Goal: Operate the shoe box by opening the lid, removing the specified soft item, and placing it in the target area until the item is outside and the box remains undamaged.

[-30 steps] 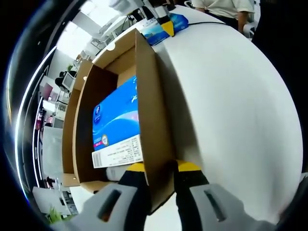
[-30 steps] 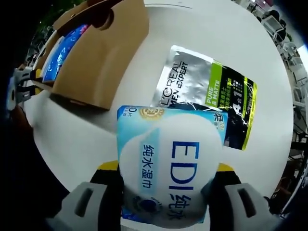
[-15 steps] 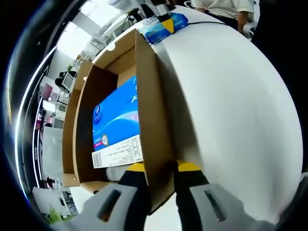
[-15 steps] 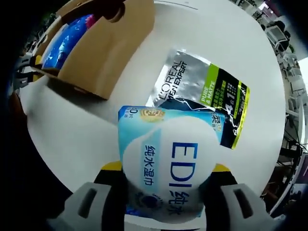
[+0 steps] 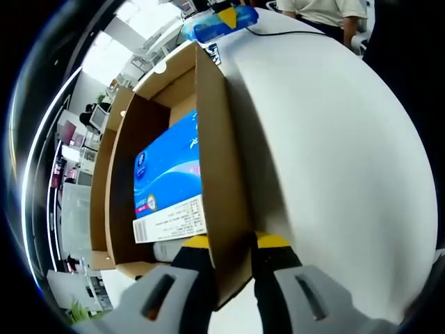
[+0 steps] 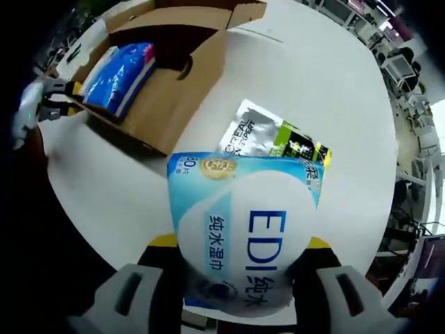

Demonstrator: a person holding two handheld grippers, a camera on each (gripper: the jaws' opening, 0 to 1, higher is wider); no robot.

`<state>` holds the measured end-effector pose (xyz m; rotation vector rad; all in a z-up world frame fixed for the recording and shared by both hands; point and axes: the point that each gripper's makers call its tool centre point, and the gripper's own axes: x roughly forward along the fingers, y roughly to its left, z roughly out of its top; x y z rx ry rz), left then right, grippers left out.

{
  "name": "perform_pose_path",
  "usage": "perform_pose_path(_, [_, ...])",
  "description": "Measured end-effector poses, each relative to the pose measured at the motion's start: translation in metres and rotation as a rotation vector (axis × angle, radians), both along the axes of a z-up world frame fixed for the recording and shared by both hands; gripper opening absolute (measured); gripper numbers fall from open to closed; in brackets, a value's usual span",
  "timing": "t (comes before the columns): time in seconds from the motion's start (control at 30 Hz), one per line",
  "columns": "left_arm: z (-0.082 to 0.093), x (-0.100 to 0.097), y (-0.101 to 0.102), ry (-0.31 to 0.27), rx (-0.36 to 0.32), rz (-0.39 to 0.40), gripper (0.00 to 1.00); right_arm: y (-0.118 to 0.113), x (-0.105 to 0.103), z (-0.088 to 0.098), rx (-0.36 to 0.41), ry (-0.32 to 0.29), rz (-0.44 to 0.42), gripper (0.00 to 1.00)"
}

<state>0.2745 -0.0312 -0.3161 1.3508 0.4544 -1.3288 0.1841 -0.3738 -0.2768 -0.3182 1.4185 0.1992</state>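
The open brown shoe box stands on the white table; my left gripper is shut on its near side wall. Inside lies a blue soft pack with a white label. In the right gripper view my right gripper is shut on a light-blue wet-wipes pack held above the table. Below it lies a silver and green pouch. The box with the blue pack sits to the upper left, the left gripper at its edge.
The right gripper with its light-blue pack appears at the far end of the box in the left gripper view. A person in a pale shirt stands beyond the table. Office desks and chairs surround the table.
My right gripper has risen with the wet-wipes pack: box and pouch look smaller and farther below. The left gripper and box have not moved.
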Motion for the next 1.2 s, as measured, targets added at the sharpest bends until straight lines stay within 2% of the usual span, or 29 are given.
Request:
perform_pose_path(0.07, [0.000, 0.000, 0.000, 0.000, 0.000, 0.000, 0.17, -0.002, 0.006, 0.005, 0.005, -0.021, 0.002, 0.61])
perform_pose_path(0.17, [0.000, 0.000, 0.000, 0.000, 0.000, 0.000, 0.17, -0.004, 0.014, 0.013, 0.000, -0.053, 0.065, 0.61])
perform_pose_path(0.27, [0.000, 0.000, 0.000, 0.000, 0.000, 0.000, 0.17, -0.010, 0.018, 0.018, -0.034, -0.043, 0.139, 0.61])
perform_pose_path(0.4, [0.000, 0.000, -0.001, 0.001, -0.001, 0.000, 0.17, -0.016, 0.024, 0.019, -0.051, -0.045, 0.180, 0.61])
perform_pose_path(0.63, [0.000, 0.000, -0.001, 0.002, 0.000, -0.001, 0.17, -0.023, 0.032, 0.018, -0.102, -0.012, 0.321, 0.60])
perform_pose_path(0.87, [0.000, 0.001, -0.001, 0.005, -0.001, -0.001, 0.17, -0.022, 0.043, 0.018, -0.160, 0.010, 0.521, 0.60])
perform_pose_path(1.1, [0.000, 0.002, -0.001, 0.007, 0.000, 0.003, 0.17, -0.023, 0.048, 0.015, -0.177, 0.040, 0.627, 0.60])
perform_pose_path(1.2, [0.000, 0.002, -0.001, 0.009, 0.000, 0.006, 0.17, -0.026, 0.053, 0.015, -0.212, 0.042, 0.683, 0.60])
